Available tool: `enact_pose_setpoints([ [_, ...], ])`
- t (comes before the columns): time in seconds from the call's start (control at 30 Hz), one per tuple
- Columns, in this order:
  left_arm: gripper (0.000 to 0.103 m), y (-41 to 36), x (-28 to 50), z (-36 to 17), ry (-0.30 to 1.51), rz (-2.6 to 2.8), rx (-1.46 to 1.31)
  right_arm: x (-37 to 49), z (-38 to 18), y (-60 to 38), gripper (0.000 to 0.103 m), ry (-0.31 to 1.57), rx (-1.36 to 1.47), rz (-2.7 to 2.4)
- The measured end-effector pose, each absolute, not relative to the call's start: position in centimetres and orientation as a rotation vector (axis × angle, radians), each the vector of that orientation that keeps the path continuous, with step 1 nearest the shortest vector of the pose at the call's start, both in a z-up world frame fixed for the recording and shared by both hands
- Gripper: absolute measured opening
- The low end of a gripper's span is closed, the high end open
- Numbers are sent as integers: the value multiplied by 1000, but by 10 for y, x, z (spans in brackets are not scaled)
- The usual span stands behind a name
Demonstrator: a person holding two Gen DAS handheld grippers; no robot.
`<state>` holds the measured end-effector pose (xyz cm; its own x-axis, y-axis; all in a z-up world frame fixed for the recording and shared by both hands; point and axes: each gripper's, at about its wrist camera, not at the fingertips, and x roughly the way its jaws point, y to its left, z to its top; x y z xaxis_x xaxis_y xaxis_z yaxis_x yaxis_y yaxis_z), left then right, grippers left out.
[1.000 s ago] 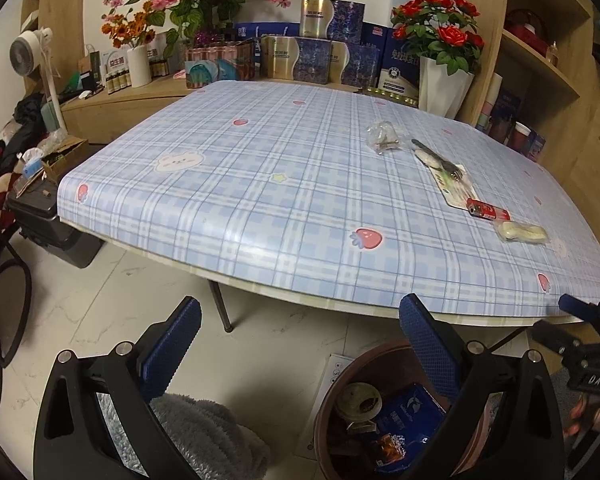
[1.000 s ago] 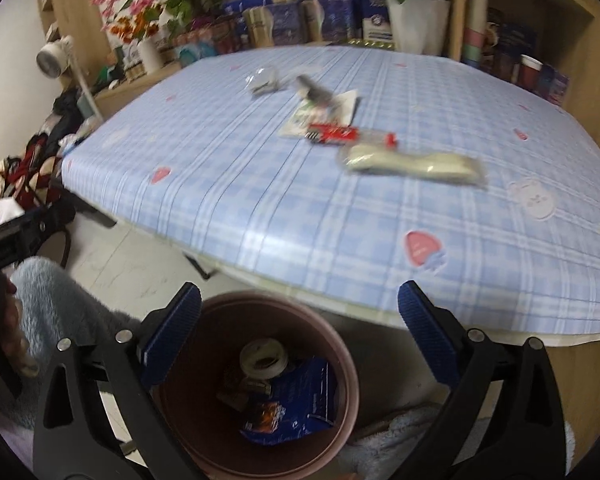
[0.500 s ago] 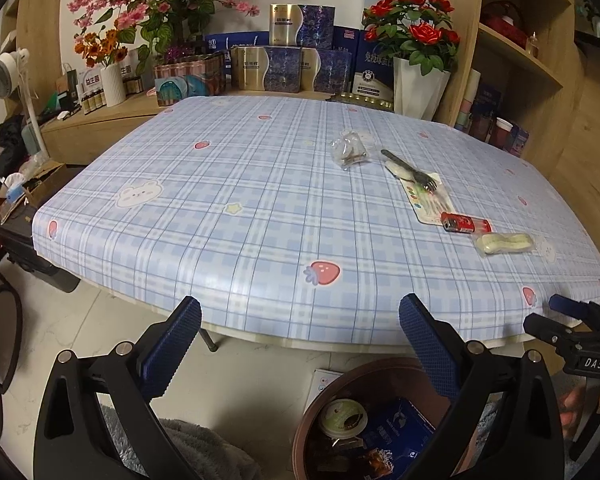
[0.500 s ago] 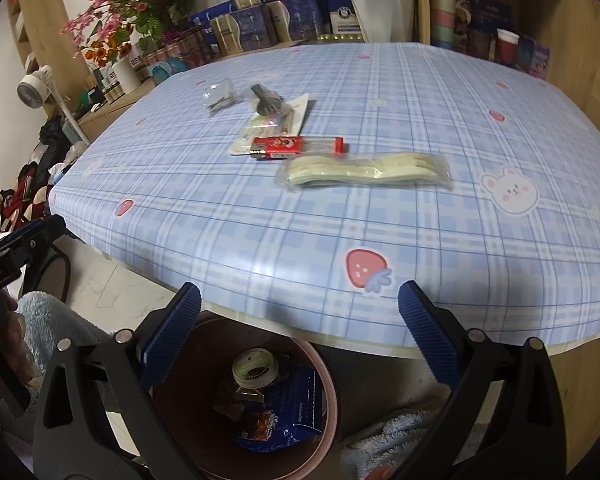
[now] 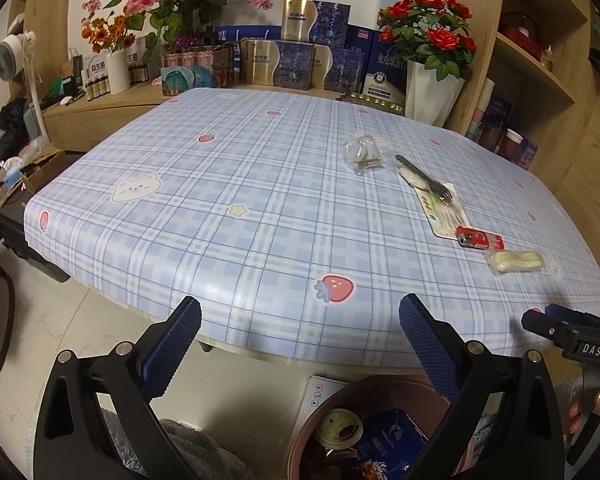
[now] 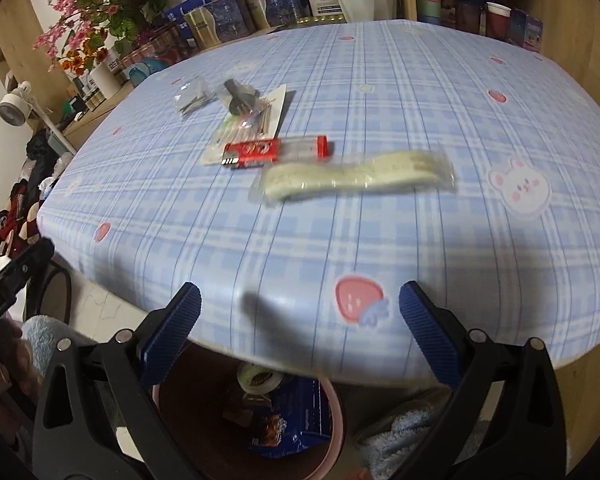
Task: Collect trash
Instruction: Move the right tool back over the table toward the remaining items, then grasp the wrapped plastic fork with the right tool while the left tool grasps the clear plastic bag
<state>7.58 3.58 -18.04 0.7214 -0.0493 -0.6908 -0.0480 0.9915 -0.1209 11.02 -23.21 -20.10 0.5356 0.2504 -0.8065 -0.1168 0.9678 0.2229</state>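
Right wrist view: a pale wrapped utensil packet [image 6: 354, 180] lies flat on the plaid table [image 6: 420, 248], long axis running left to right, with a red-labelled tube [image 6: 278, 151] just beyond it, almost touching. Farther back sit a card with a fork [image 6: 256, 120] and a crumpled clear wrapper [image 6: 192, 98]. Nothing lies between the right gripper [image 6: 300, 312] and the packet. Its fingers are spread wide, empty, above the table's near edge. The left gripper [image 5: 300, 320] is likewise wide and empty. Below the edge stands a brown bin [image 6: 332, 408] holding trash.
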Motion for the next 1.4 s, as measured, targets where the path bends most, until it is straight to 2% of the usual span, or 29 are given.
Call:
enact_pose_setpoints([
  [0.23,97,40,87,-181,757,3,-148,155,-201,-244,98,987,276,141],
  [0.57,97,39,105,-188,777,4,-148,219,-203,-242,97,968,272,115],
  [0.7,97,37,116,-186,781,2,-149,226,-202,-246,87,968,269,109],
  [0.87,97,27,132,-179,769,-33,-134,212,-202,-252,82,973,211,120],
  [1.07,97,13,159,-172,782,-83,-145,185,-204,-253,71,959,99,160],
  [1.13,97,11,168,-172,796,-94,-159,183,-205,-254,57,950,42,159],
  [1.2,97,8,179,-172,810,-101,-171,184,-205,-257,48,944,7,149],
  [1.4,97,0,199,-174,834,-110,-161,194,-205,-256,40,937,-42,167],
])
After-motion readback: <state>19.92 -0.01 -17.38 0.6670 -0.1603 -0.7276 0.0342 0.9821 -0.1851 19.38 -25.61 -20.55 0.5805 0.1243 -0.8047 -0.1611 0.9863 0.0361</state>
